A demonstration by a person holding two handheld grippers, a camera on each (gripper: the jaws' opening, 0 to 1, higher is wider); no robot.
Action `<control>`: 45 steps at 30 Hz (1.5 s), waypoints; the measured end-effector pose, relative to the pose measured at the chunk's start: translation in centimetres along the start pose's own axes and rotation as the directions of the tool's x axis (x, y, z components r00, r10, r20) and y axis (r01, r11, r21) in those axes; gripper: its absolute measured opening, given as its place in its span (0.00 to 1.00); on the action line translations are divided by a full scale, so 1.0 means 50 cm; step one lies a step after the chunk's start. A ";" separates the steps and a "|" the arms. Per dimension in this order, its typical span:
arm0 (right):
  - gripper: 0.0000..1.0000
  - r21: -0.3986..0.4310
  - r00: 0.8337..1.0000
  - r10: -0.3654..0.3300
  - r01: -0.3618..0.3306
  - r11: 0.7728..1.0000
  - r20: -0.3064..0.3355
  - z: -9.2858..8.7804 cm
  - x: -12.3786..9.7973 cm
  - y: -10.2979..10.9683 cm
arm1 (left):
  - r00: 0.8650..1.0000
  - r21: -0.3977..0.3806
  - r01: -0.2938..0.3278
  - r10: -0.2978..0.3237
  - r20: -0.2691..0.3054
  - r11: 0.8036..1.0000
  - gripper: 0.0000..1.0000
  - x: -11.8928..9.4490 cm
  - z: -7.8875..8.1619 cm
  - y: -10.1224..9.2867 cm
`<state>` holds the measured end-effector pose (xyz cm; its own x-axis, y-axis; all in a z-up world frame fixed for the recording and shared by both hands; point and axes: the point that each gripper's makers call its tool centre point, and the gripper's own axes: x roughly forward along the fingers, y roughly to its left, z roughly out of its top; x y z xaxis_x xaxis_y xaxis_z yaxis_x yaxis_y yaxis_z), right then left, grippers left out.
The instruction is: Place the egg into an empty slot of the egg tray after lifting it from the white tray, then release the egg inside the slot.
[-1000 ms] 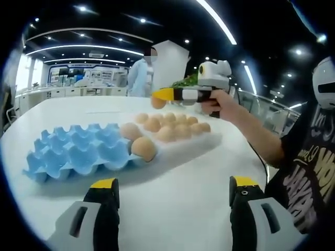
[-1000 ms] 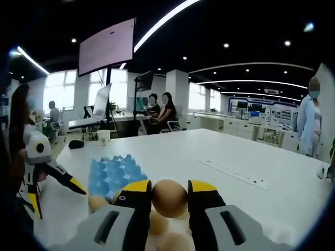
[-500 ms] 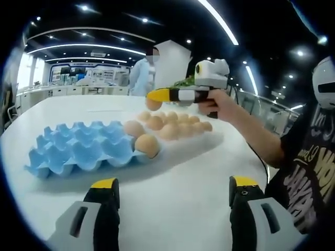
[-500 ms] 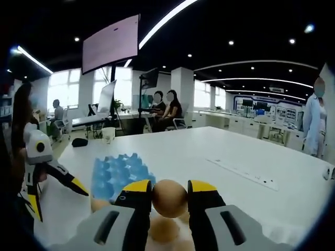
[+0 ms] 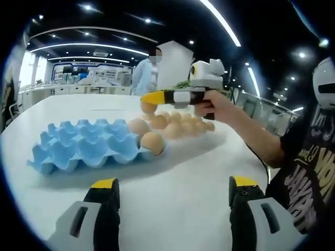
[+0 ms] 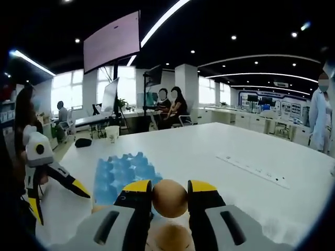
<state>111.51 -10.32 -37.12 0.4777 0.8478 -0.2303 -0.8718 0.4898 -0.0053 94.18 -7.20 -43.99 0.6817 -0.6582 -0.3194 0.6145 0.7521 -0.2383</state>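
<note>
Right gripper view: R claw (image 6: 169, 194) clamps egg (image 6: 169, 198) | L claw (image 5: 173, 191) apart | white table (image 6: 220, 167), office rm

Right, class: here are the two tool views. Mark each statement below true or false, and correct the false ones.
1. The right tool grips an egg. True.
2. The left tool grips an egg. False: it is open and holds nothing.
3. The blue egg tray holds two eggs. True.
4. The egg tray sits on a black table. False: the table is white.
5. The held egg rests in a slot. False: it is above the table.
</note>
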 end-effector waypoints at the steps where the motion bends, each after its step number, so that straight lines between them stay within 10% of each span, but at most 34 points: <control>1: 0.28 0.003 1.000 0.005 -0.005 1.000 -0.003 0.000 0.002 0.001 | 1.000 0.000 0.001 -0.001 -0.001 1.000 0.87 0.000 -0.001 -0.001; 45: 0.28 0.105 0.988 0.062 -0.047 0.993 -0.142 -0.070 0.078 0.017 | 1.000 0.004 -0.003 0.003 0.005 1.000 0.86 -0.005 0.005 0.007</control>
<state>112.26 -7.31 -41.41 0.4025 0.8389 -0.3663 -0.8772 0.4679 0.1076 94.31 -6.78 -43.78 0.6852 -0.6564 -0.3157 0.6144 0.7537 -0.2335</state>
